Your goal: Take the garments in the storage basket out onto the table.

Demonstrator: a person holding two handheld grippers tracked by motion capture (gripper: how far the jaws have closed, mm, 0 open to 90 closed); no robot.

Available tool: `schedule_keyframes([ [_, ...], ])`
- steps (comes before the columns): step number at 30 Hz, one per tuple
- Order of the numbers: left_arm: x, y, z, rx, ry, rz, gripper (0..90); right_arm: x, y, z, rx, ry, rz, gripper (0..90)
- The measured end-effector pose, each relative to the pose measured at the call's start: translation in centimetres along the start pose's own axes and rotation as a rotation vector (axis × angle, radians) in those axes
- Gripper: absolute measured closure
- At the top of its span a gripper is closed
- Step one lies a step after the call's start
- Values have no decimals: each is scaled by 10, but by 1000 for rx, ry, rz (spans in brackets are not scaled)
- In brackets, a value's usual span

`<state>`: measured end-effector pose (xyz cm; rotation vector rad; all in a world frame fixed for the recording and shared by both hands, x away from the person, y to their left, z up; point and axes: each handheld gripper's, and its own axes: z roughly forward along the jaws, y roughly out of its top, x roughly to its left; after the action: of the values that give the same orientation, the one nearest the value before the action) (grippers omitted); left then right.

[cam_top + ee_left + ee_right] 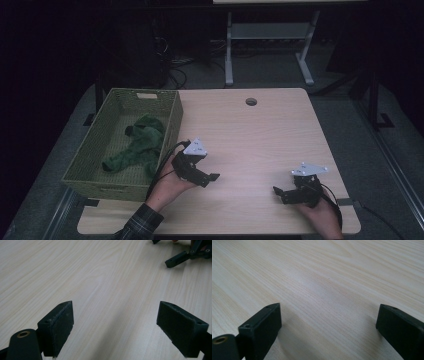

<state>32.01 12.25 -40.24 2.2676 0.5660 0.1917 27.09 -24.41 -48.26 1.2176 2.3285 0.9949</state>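
My left gripper (207, 177) rests low over the tabletop (250, 140) at about seven o'clock, just beside the near right corner of the green basket (172, 117). Its jaws are spread wide with nothing but bare wood grain between them, as my left gripper view shows (115, 325). My right gripper (281, 193) sits at about five o'clock, near the front edge, well apart from the left one. Its jaws are also spread wide and empty over the pale wood (328, 325). The two point toward each other across the front of the tabletop, and in the left gripper view my right gripper's black jaw tips (178, 258) appear at one o'clock.

The green cloth (137, 145) lies crumpled inside the basket, on its floor, toward the middle and nearer the right wall. The basket stands at nine o'clock, along the left edge of the tabletop. Neither gripper touches the cloth or the basket.
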Motion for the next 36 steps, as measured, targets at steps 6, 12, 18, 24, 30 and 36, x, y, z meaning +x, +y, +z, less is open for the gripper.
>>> schedule_keyframes([
  [6,-1,7,-6,5,-5,8,137,0,0,0,0,0,1,61],
  [12,1,14,-16,-15,-4,-1,137,0,0,0,0,0,1,60],
  [18,8,21,-25,-21,0,3,139,0,0,0,0,0,2,60],
  [24,16,24,-34,12,-2,19,140,0,0,0,0,0,2,60],
  [30,23,25,-42,14,0,11,141,0,0,0,-1,0,1,60],
  [36,32,26,-51,15,8,7,142,0,0,0,-1,0,2,60],
])
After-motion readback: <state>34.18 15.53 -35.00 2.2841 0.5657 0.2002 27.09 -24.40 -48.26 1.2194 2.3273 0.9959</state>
